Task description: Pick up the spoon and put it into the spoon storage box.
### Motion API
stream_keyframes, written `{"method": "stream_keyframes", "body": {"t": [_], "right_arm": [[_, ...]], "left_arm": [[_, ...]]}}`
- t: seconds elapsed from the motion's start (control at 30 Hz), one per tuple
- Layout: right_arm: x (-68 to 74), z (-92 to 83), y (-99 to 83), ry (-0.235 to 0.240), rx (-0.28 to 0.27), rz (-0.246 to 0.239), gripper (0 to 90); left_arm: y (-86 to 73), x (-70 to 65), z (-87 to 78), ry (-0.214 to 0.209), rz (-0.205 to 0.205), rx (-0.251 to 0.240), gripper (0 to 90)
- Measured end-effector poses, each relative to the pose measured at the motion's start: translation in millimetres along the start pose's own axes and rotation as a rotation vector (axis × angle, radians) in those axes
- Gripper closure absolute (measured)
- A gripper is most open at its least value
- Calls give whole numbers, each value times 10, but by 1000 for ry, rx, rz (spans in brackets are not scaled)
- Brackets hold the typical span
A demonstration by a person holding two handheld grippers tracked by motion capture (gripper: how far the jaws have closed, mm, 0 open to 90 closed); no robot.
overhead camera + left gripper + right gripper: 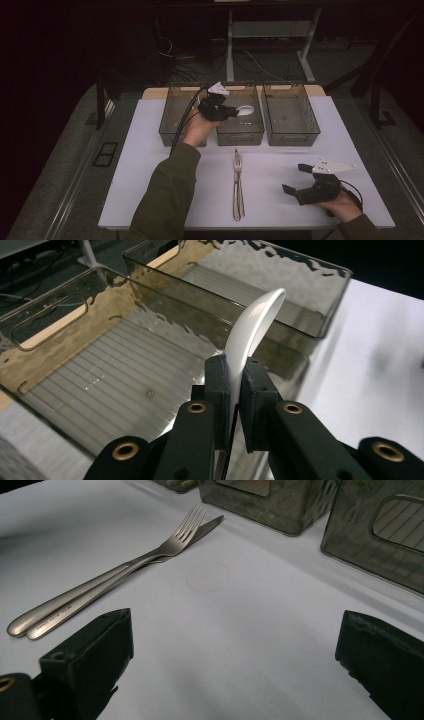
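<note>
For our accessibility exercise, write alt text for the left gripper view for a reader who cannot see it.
Two black jaws of the left gripper pinch a white spoon by its handle, its bowl raised over a smoky see-through bin. A second bin stands behind it on the white table.
</note>
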State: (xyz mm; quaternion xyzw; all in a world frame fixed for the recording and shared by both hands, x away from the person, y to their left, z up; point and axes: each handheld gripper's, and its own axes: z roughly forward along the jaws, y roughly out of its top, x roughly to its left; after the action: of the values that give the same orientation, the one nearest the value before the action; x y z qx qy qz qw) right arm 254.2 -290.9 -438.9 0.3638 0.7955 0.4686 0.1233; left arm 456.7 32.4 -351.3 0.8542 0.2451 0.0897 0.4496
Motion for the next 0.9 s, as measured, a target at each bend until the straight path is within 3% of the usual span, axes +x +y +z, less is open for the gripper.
{"method": "stream_keyframes", "body": {"t": [0.27,0.37,0.4,0.43,0.63,0.9], "right_arm": [[-12,-6,-4,-5,0,3,19],[-8,-9,-2,-6,2,2,19],[-6,-11,-2,-6,3,3,19],[-5,-13,-2,-5,3,5,19],[-10,-34,-1,-6,-2,0,19],[-8,-43,2,-8,0,2,19]], "left_arm": [[-13,32,273,28,-25,42,822],[-38,-2,364,35,-57,60,822],[-45,-11,390,37,-58,69,822],[-48,2,403,39,-30,93,822],[-75,-43,524,40,-76,122,822],[-120,-66,635,36,-70,186,819]]}}
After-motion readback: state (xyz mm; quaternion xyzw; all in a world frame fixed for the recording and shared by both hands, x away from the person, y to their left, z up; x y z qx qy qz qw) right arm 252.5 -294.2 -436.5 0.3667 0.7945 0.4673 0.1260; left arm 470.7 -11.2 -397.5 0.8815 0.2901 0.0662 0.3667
